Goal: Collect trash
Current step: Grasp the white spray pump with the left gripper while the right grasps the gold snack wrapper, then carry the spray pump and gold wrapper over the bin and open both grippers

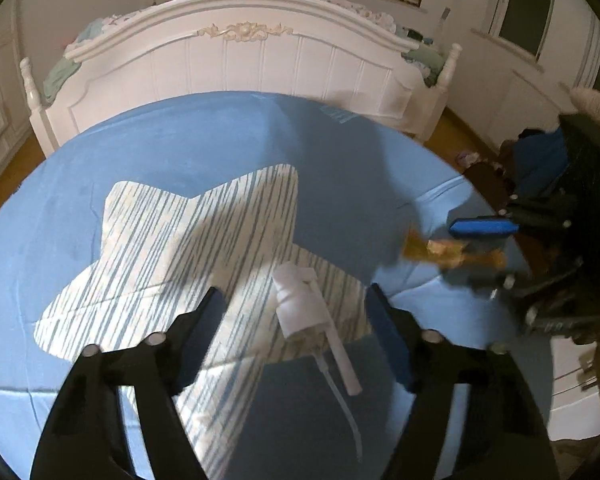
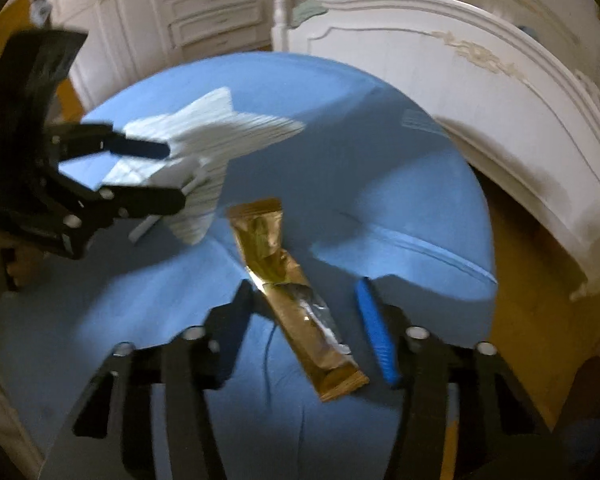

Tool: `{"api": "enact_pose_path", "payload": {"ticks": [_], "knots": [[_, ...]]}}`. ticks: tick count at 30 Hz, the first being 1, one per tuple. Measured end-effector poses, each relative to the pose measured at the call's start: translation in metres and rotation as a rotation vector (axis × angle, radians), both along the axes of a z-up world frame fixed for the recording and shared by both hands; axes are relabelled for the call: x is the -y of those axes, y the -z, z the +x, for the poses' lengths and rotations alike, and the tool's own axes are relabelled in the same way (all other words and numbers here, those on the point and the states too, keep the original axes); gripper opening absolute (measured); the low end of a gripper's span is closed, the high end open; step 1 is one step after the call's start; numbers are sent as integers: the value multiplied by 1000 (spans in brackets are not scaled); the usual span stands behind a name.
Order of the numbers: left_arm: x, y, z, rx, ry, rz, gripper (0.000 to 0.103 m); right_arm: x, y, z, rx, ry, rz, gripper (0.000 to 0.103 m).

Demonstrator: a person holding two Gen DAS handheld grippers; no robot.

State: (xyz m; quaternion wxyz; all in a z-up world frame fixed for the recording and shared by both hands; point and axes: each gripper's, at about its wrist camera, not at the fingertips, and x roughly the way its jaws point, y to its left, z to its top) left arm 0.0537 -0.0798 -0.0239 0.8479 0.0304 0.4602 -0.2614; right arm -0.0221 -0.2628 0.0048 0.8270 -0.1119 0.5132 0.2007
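A white pump sprayer head (image 1: 300,304) with a thin tube lies on a striped star-shaped cloth (image 1: 172,240) on a blue-covered surface (image 1: 200,136). My left gripper (image 1: 296,292) straddles it, open, its pads clear of the sprayer on both sides. A gold foil wrapper (image 2: 296,304), torn open, lies flat on the blue cover. My right gripper (image 2: 304,284) hangs over it, open, with the wrapper between the fingers and a gap at the blue right pad (image 2: 374,332). Each wrist view also shows the other gripper: the left gripper (image 2: 174,176) and the right gripper (image 1: 450,252).
A white carved bed footboard (image 1: 240,60) stands just beyond the blue surface. Wooden floor (image 2: 532,280) shows around it. White wardrobe drawers (image 2: 212,12) are at the back left, and a white cabinet (image 1: 572,400) stands low on the right.
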Motion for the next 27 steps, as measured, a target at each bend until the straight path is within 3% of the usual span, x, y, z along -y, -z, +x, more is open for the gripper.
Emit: {"api": "enact_pose_path", "payload": {"ticks": [2, 4, 9, 18, 27], "knots": [[5, 1, 2, 22, 8, 31, 64, 7, -2, 4, 1, 41, 32, 29], [9, 2, 3, 48, 14, 64, 53, 12, -4, 7, -2, 78, 65, 23], [7, 2, 5, 80, 10, 78, 27, 25, -4, 9, -24, 178, 176, 18], [-19, -6, -1, 83, -19, -11, 26, 17, -19, 3, -11, 241, 313, 18], [-68, -61, -29, 192, -101, -142, 26, -18, -49, 0, 34, 229, 399, 18]]}}
